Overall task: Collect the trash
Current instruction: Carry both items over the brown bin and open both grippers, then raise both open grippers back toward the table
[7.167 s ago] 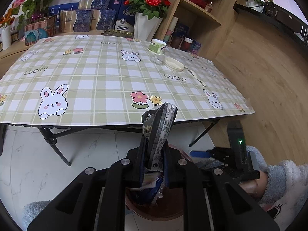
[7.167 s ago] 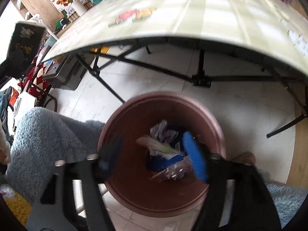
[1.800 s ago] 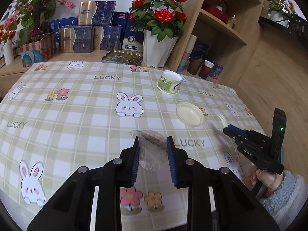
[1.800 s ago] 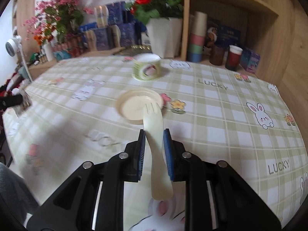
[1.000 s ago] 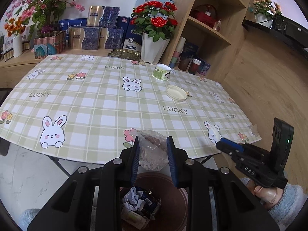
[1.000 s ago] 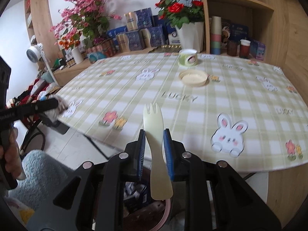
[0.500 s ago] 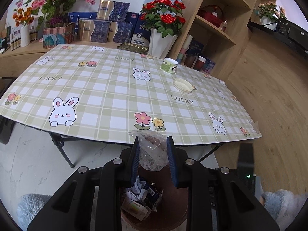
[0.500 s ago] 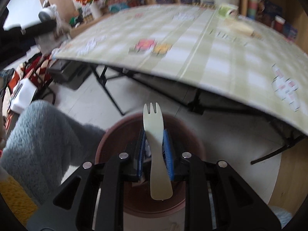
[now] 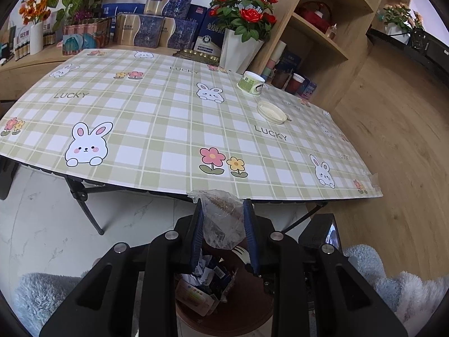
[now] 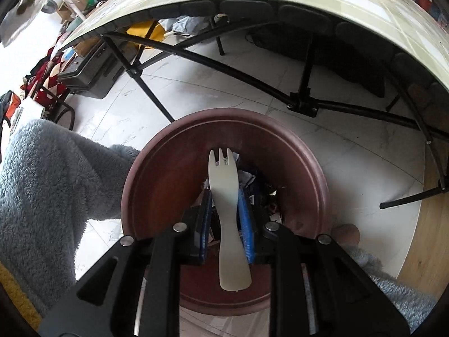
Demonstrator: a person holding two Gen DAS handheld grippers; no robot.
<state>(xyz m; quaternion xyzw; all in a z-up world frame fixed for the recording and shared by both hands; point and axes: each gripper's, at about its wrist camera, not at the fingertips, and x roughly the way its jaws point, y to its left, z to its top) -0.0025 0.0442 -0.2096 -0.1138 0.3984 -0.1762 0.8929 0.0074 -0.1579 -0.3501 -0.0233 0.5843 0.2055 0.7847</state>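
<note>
While both pieces of trash are held over the brown bin [image 10: 146, 185], neither is yet released. A pale plastic fork [image 10: 228, 210] is pinched in the jaws of the right gripper [image 10: 224, 205], which is tilted steeply down into the bin. A crumpled clear wrapper [image 9: 223, 219] is clamped in the jaws of the left gripper [image 9: 223, 224], angled less steeply above the wrappers [image 9: 202, 280] already binned. Farther off, a green cup [image 9: 250, 83] and a shallow lid [image 9: 271, 111] are left on the worktop [image 9: 157, 129] for collection.
</note>
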